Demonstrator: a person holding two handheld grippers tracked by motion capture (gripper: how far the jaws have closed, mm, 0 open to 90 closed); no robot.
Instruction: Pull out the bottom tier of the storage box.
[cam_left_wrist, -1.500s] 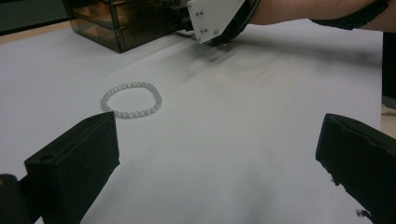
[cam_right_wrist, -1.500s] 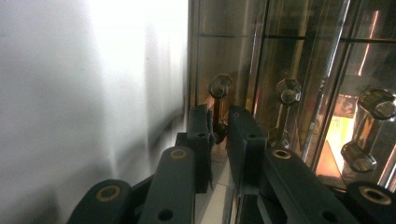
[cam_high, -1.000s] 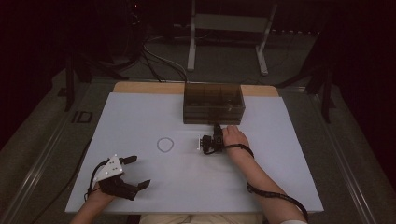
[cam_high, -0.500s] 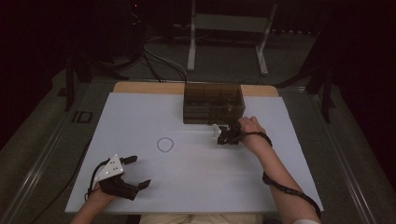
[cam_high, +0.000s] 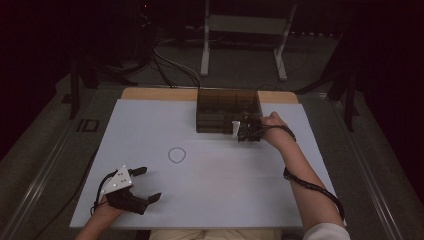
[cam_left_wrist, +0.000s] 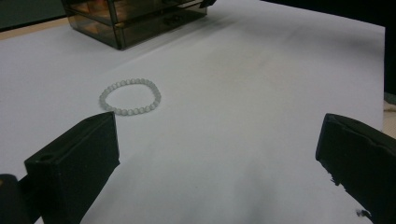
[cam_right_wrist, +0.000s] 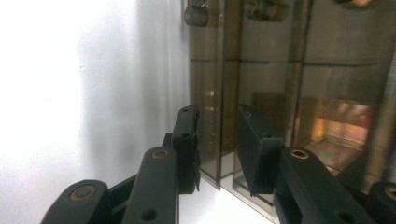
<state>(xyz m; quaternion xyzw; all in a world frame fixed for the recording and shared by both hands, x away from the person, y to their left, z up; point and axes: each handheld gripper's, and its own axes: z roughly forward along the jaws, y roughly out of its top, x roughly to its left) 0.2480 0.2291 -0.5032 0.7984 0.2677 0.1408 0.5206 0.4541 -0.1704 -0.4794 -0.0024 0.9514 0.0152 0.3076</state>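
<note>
A smoky brown see-through drawer box (cam_high: 220, 112) stands at the far middle of the white table. My right gripper (cam_high: 245, 131) hovers at its front right corner. In the right gripper view the jaws (cam_right_wrist: 217, 116) have just been closing and stand a narrow gap apart. The box's front (cam_right_wrist: 327, 93) lies right behind them, and a brown panel edge shows in the gap; no pad visibly presses on it. A white bead bracelet (cam_high: 169, 155) lies flat on the table left of centre. My left gripper (cam_high: 148, 184) rests open near the front left, with the bracelet (cam_left_wrist: 130, 112) just beyond its jaws (cam_left_wrist: 218, 126).
The white sheet (cam_high: 225, 185) covers the table, with a strip of bare wood (cam_high: 150, 93) at the far edge. A metal stand (cam_high: 240, 30) and cables (cam_high: 170, 65) sit on the dark floor behind. The right forearm (cam_high: 305, 180) lies across the table's right side.
My right gripper has risen and moved from the table's middle, right of the bracelet, to the box's front right corner. The left gripper and the bracelet stayed put.
</note>
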